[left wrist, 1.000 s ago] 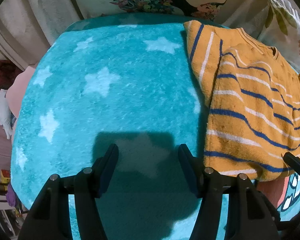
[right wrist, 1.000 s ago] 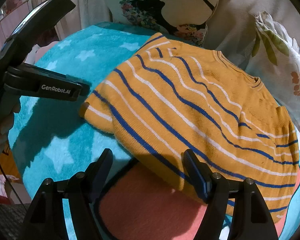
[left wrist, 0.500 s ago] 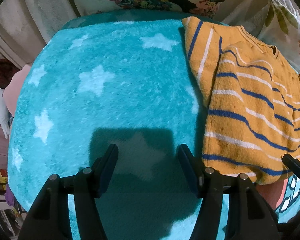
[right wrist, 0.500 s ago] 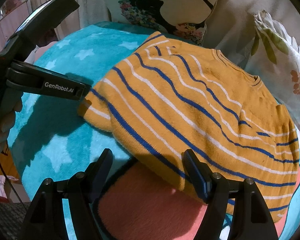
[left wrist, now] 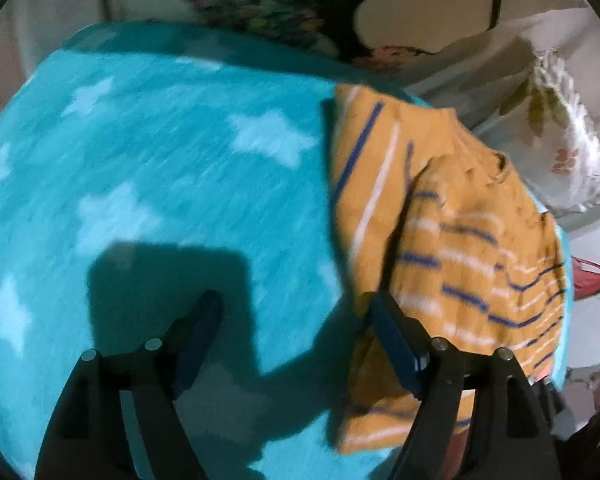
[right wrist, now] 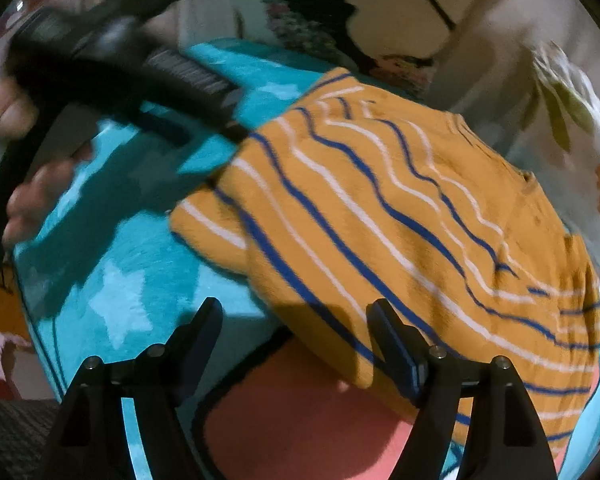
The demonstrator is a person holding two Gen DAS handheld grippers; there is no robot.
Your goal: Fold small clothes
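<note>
An orange sweater (right wrist: 380,220) with blue and white stripes lies flat on a teal star blanket (left wrist: 160,160), one sleeve folded in over its left side. My left gripper (left wrist: 292,308) hovers at the sweater's (left wrist: 440,240) near left edge. Its jaws are opening, its right finger (left wrist: 392,332) is over the fabric, and the pads press on nothing. My right gripper (right wrist: 296,312) is above the near hem. Its jaws are opening slightly and grip nothing. In the right wrist view a person's hand (right wrist: 32,196) holds the left tool's black handle (right wrist: 100,56).
Flower-print pillows (left wrist: 280,8) line the back and a leaf-print pillow (left wrist: 560,152) sits at the right. A pink patch (right wrist: 300,420) of the blanket's print shows under the sweater's hem. The blanket's left edge (right wrist: 40,340) drops off to cluttered floor.
My left gripper has swung right, so the sweater's edge now lies under its right finger, and its jaws have widened. The right gripper has stayed over the hem.
</note>
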